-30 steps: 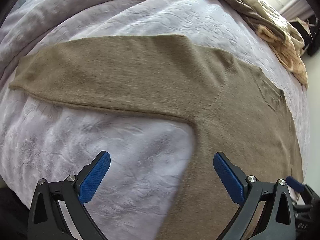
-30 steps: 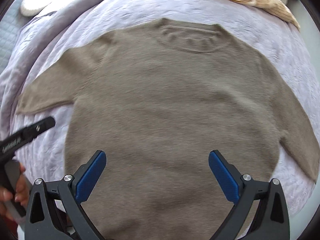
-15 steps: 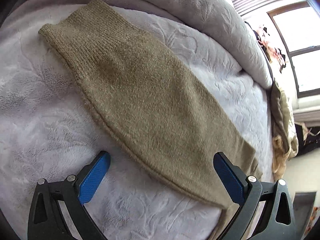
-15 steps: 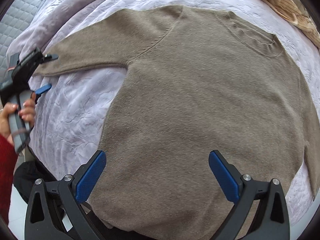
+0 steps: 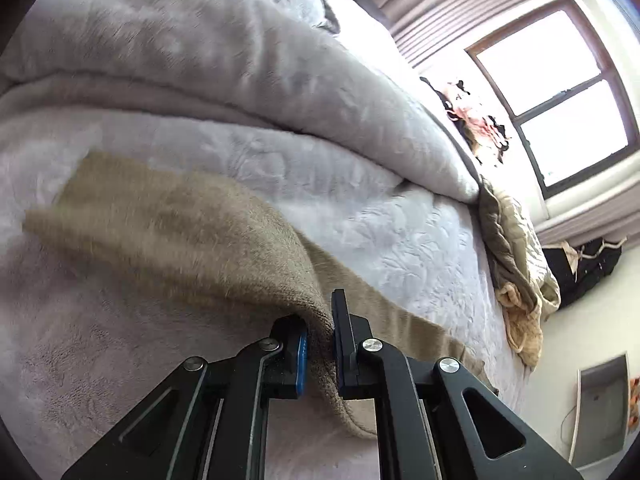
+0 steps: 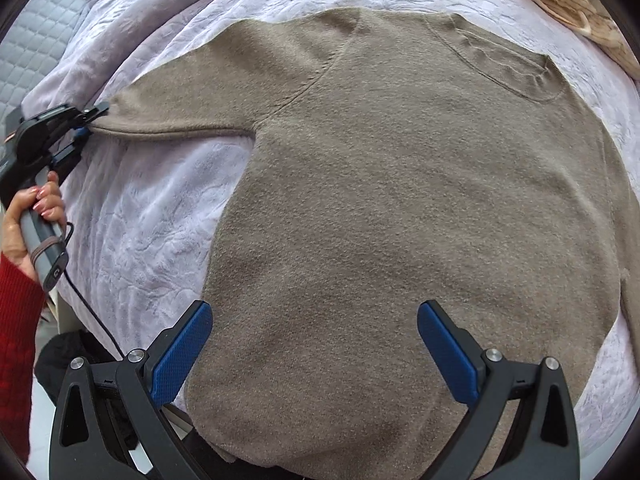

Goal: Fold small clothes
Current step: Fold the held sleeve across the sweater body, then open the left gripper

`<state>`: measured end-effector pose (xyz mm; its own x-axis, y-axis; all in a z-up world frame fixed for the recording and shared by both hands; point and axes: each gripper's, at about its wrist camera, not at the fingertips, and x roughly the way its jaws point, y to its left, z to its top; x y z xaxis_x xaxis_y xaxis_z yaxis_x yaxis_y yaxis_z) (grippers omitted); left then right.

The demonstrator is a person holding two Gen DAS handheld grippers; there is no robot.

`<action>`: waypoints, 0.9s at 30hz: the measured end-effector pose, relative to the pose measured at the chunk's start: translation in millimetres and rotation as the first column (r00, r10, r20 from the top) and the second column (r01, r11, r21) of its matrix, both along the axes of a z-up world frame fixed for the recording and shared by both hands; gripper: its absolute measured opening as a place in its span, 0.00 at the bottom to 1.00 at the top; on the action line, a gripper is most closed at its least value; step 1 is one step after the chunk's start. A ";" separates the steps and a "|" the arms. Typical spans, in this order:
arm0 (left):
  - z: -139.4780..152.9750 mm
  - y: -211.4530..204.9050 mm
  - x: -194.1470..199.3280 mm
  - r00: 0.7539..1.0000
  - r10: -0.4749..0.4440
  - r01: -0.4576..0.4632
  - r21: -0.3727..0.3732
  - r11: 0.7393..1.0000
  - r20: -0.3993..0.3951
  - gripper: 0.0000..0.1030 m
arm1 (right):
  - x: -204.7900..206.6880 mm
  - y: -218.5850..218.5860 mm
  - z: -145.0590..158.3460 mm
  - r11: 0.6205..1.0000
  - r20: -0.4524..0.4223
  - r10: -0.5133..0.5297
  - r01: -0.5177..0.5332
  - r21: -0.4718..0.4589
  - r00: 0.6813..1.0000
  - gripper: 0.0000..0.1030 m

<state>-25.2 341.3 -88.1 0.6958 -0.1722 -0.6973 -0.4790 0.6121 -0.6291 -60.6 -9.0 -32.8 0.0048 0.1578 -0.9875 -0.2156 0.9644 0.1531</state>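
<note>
In the left wrist view, the left gripper (image 5: 320, 344) is clamped on the sweater's sleeve (image 5: 168, 232).

In the right wrist view, the sweater (image 6: 400, 220) is spread flat on the bed (image 6: 152, 216), collar toward the far edge, the pinched sleeve stretched leftward; the right gripper (image 6: 314, 352) is held wide apart above the hem.

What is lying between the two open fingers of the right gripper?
In the right wrist view, only the sweater body lies between the right gripper fingers; nothing else sits there.
</note>
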 end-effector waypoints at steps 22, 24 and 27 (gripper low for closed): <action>63.9 -363.7 85.3 0.704 -0.709 0.683 0.236 0.691 0.035 0.11 | -1.6 -173.6 13.0 0.936 0.043 -0.352 0.351 0.029 0.935 0.99; 46.6 -389.2 84.8 0.684 -0.729 0.712 0.246 0.657 -0.033 0.11 | -5.4 -191.5 7.5 0.924 0.033 -0.383 0.382 0.020 0.923 0.99; 20.9 -410.3 82.6 0.662 -0.736 0.743 0.257 0.618 -0.144 0.11 | -10.5 -211.1 1.2 0.910 0.020 -0.414 0.414 0.010 0.910 0.99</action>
<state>57.5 -69.0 -67.2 0.4018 -0.4252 -0.8110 0.2007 0.9050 -0.3750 -71.1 -220.1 -31.5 0.0919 0.1419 -0.9856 0.1992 0.9672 0.1578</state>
